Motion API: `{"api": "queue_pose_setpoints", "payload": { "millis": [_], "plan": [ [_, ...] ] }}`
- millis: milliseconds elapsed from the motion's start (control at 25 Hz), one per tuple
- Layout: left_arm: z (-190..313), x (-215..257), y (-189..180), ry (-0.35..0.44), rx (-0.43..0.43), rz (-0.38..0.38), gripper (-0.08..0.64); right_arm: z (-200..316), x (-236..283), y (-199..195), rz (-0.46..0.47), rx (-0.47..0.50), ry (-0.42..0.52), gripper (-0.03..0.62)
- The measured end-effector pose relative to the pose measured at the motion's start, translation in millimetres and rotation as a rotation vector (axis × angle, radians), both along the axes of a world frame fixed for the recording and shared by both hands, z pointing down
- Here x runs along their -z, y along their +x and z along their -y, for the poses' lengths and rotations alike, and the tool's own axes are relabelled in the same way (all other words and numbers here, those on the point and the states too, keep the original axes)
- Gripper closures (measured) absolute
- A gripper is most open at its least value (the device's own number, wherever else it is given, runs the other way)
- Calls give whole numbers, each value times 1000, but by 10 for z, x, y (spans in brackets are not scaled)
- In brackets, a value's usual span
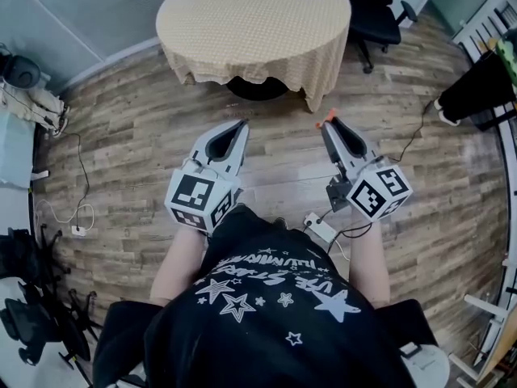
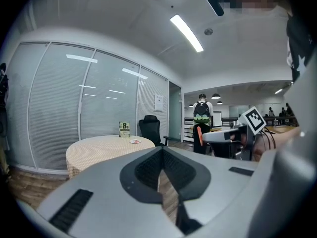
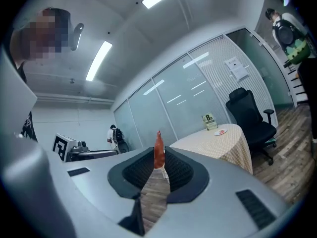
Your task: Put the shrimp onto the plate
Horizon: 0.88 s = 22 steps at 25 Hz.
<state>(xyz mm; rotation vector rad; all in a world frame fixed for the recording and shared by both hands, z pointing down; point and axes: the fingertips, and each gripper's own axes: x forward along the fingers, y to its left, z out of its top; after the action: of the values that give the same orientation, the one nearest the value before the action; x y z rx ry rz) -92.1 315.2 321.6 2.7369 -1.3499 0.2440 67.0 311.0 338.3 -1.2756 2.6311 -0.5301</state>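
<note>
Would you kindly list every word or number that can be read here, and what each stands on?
"8": card standing on the round table; its smaller lines are blurred.
Black T-shirt print: upside down, not readable.
Wall notice: too small.
</note>
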Motion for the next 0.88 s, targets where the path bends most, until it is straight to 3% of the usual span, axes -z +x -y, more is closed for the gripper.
{"api": "queue_pose_setpoints", "payload": {
  "millis": [280, 560, 880],
  "plan": [
    [44, -32, 47, 0, 24, 3, 552, -33, -33, 73, -57, 6, 15, 517],
    [3, -99, 151, -13, 15, -6, 552, -17, -112, 201, -4, 31, -5, 517],
    [320, -210, 126, -26, 16, -23, 552, 277, -213, 201, 5, 19, -38, 517]
  ]
}}
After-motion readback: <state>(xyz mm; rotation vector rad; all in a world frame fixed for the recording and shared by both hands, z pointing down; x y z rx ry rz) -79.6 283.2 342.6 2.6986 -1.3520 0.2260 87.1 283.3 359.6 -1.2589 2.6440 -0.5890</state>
